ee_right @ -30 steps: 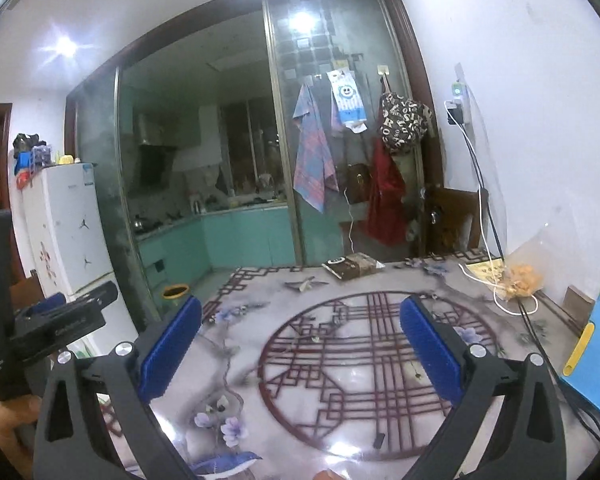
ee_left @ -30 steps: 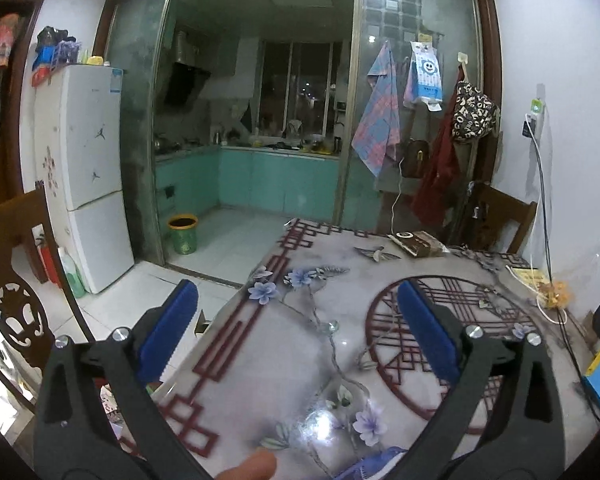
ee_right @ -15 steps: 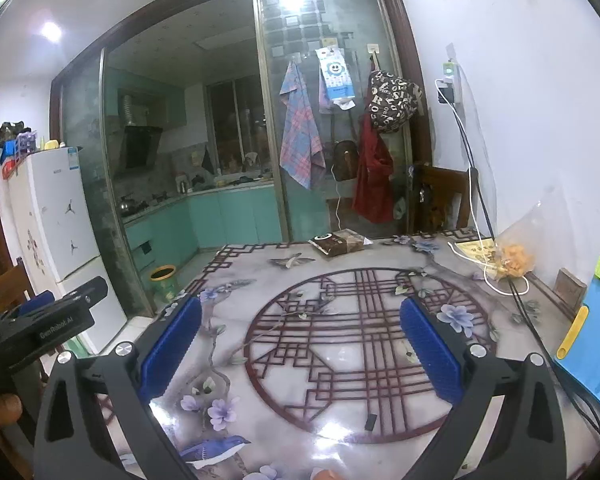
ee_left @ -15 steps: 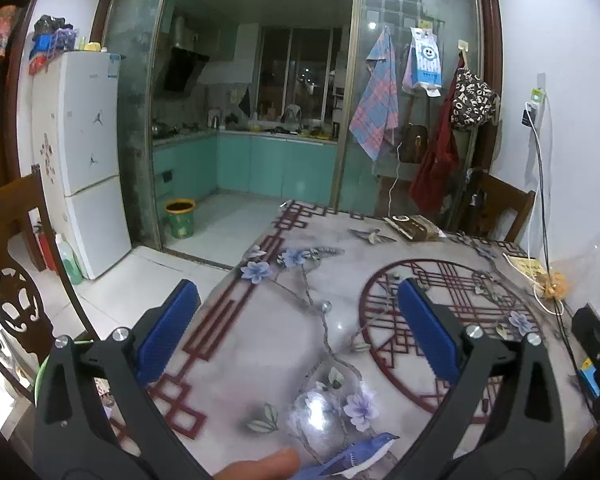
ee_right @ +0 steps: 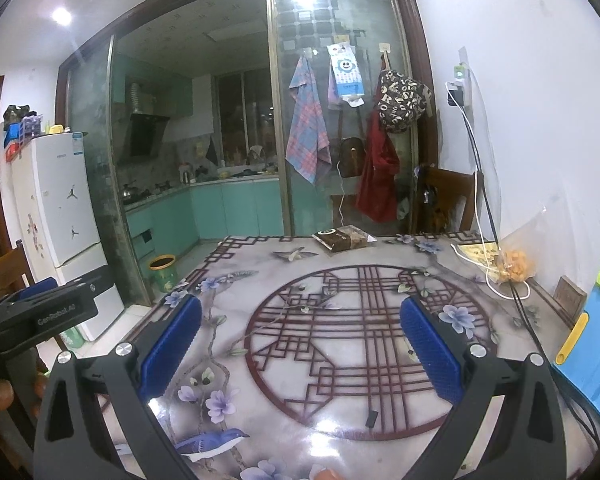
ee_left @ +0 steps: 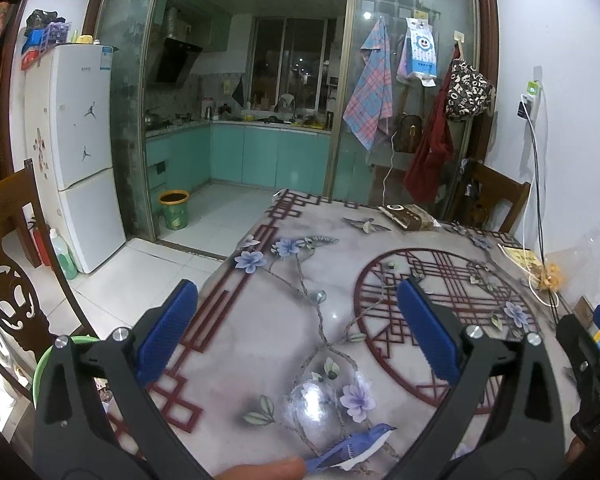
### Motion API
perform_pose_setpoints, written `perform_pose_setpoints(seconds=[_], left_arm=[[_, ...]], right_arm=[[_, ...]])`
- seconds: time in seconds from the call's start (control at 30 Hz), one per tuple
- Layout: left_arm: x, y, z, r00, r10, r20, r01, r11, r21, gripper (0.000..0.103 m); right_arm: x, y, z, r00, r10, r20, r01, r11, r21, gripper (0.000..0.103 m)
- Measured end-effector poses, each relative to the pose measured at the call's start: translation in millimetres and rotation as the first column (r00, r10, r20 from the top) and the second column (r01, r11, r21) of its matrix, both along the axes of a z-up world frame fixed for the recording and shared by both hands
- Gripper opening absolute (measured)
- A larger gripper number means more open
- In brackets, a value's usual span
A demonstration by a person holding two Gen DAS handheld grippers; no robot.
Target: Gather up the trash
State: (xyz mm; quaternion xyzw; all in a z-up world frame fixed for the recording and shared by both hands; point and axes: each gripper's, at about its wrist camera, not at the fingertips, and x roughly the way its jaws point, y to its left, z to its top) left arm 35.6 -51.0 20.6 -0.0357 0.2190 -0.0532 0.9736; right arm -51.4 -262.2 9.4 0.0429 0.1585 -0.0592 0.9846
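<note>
You held both the left gripper (ee_left: 296,328) and right gripper (ee_right: 300,340) wide and empty above the table (ee_right: 340,384), probably ready to pinch the small dark scrap (ee_right: 371,418).

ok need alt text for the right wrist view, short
The open right gripper hangs empty above a floral patterned table. A dark snack packet lies at the far edge and a clear bag of orange snacks sits by the right wall.

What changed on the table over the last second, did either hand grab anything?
Nothing was grabbed. Both tongs, left and right, rose and tipped down, so more of the table near them shows, including its painted bird. Both stayed open and empty. The brown packet and the bag of orange snacks lie unmoved.
</note>
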Motion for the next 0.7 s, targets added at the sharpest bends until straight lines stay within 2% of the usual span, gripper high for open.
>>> perform_pose_setpoints(seconds=[0.7], left_arm=[[0.3,-1.5,-0.2,1.000,-0.004,-0.004,0.004,1.000,0.006,0.098]], right_arm=[[2.3,-3.3,-9.4,1.000,0.001,-0.021,-0.001,1.000,-0.003,0.096]])
